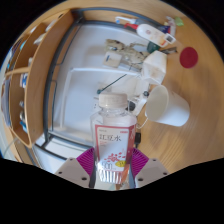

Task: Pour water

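A bottle (111,135) with a white cap and a red-and-white label is clasped between the 2 fingers of the gripper (110,168), whose pink pads (88,163) are pressed against its lower sides. The bottle is held upright, near the camera, above the near edge of a white tray (85,75). Just to the right of the bottle, and slightly farther off, a white cup (167,104) is seen, tilted with its mouth turned toward the bottle. Beyond the cup a second white vessel (155,64) stands on the tray. At the far side of the tray a few small pale items (122,50) are gathered; what they are cannot be told. A red round object (189,57) lies on the wooden table (200,85) at the far right, apart from the tray. A wooden shelf (25,65) is seen at the left, beside the tray. A thin dark line runs across the tray toward the bottle's cap.
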`<state>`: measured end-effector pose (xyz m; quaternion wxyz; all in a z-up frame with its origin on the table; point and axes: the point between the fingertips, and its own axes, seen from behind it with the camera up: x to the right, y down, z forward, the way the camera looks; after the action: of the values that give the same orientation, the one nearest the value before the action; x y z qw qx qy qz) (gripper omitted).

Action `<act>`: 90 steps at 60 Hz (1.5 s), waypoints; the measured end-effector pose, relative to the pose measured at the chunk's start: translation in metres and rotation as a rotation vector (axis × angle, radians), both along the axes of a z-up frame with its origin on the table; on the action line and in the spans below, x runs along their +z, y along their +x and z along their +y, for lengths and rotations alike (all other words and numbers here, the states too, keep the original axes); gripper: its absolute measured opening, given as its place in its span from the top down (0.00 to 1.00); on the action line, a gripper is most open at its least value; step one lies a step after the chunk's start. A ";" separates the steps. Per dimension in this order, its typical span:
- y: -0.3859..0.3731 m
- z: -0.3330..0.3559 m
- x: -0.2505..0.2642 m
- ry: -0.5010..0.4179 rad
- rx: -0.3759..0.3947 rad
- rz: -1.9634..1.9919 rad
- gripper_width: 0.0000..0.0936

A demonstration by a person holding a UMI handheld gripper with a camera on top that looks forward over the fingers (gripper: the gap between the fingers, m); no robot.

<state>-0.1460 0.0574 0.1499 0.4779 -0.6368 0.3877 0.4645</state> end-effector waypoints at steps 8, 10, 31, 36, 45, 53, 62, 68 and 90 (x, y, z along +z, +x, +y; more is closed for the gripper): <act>0.018 0.015 0.005 -0.020 -0.073 0.184 0.50; 0.020 0.017 0.006 -0.025 -0.078 0.222 0.50; 0.025 0.046 0.021 -0.050 -0.108 0.588 0.49; 0.027 0.045 0.019 -0.077 -0.120 0.636 0.50; 0.025 0.046 0.021 -0.081 -0.120 0.663 0.50; 0.024 0.045 0.030 -0.084 -0.093 0.614 0.49; 0.022 0.037 0.072 -0.041 0.036 0.114 0.49; 0.058 0.029 0.107 0.025 0.041 -0.330 0.49; 0.251 0.025 0.084 -0.049 -0.144 -1.318 0.49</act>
<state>0.1053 0.0826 0.2340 0.6303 -0.7708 0.0664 -0.0642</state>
